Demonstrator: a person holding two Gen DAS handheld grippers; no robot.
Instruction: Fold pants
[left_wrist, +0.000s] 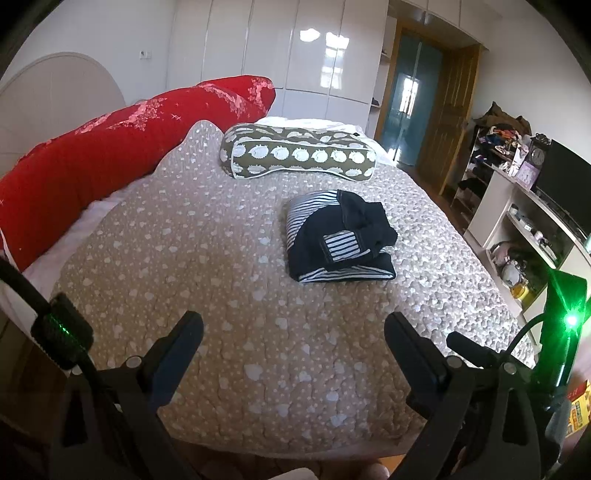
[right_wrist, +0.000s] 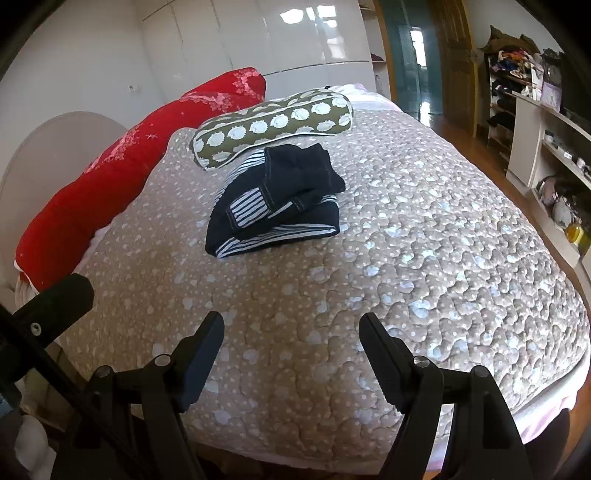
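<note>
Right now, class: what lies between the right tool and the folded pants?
Only bare quilt separates the right tool from the pants, shown in the right wrist view.

Daylight is glaring off the glossy wardrobe doors (left_wrist: 321, 48) at 12 o'clock, the quilt (right_wrist: 424, 240) is shining, edges are bending, corners going black.

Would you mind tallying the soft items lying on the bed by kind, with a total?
Folded pants: 1, dark with striped lining
Red bolster: 1
Olive patterned pillow: 1
Beige quilt as cover: 1
Total: 4
</note>
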